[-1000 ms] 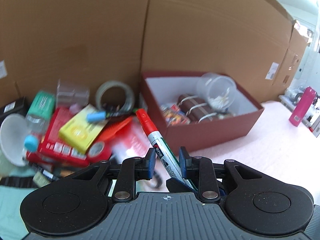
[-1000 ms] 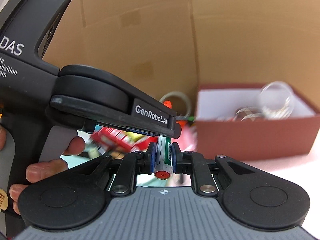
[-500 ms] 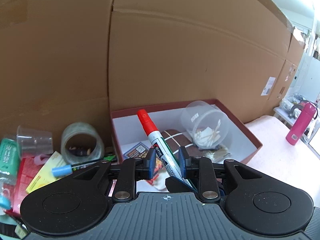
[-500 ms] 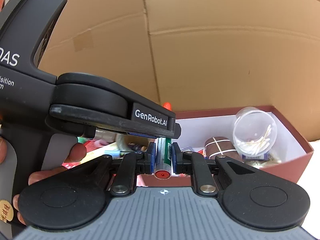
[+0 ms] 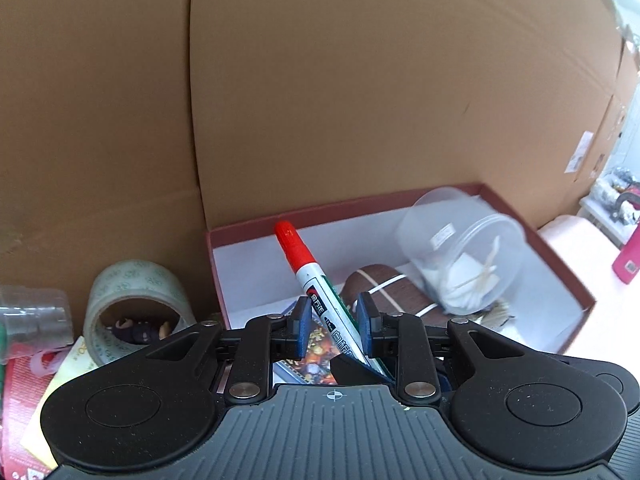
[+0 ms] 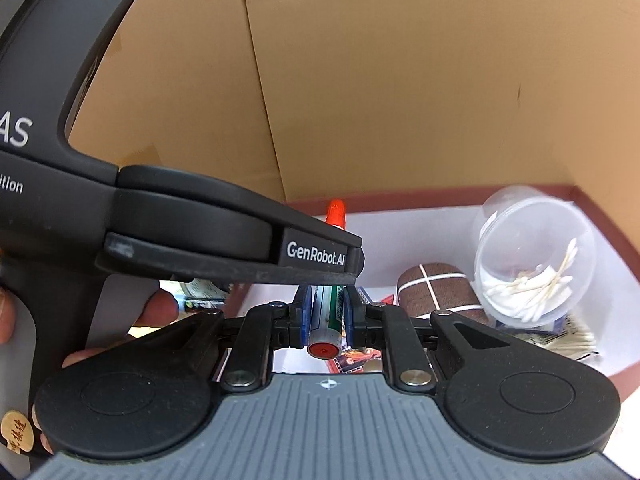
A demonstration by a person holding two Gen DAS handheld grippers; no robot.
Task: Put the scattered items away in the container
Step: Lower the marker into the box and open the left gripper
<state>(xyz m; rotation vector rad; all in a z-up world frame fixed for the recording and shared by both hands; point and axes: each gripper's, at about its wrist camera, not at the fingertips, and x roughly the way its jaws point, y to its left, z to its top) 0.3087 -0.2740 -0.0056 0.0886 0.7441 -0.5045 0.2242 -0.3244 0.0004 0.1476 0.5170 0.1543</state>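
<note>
**Grip.** I am seeing both tools holding one red-capped marker [image 5: 320, 300]. The right gripper [image 6: 326, 308] is pinching its rear end squarely. The left gripper [image 5: 334, 308] is closing on the barrel further forward, and the barrel is lying aslant between those pads, so I am judging that hold the weaker one.

**Position.** The marker is hanging over the near left part of the red box [image 5: 576, 320], cap pointing toward the far wall. A clear tub [image 5: 460, 248] of cotton swabs and a brown pouch [image 5: 384, 292] are lying in the box to the right. A tape roll [image 5: 136, 300] is sitting outside, left of the box.

**Risks.**
- If one hand is letting go before the other, the marker is likely pivoting on the remaining pads and flicking sideways.
- The slanted barrel is inviting a slip in the left pads.
- With release this close to the left wall, the marker is at risk of bouncing out toward the tape roll.
- The two tools are working very close together, so any twist is risking a clash.
</note>
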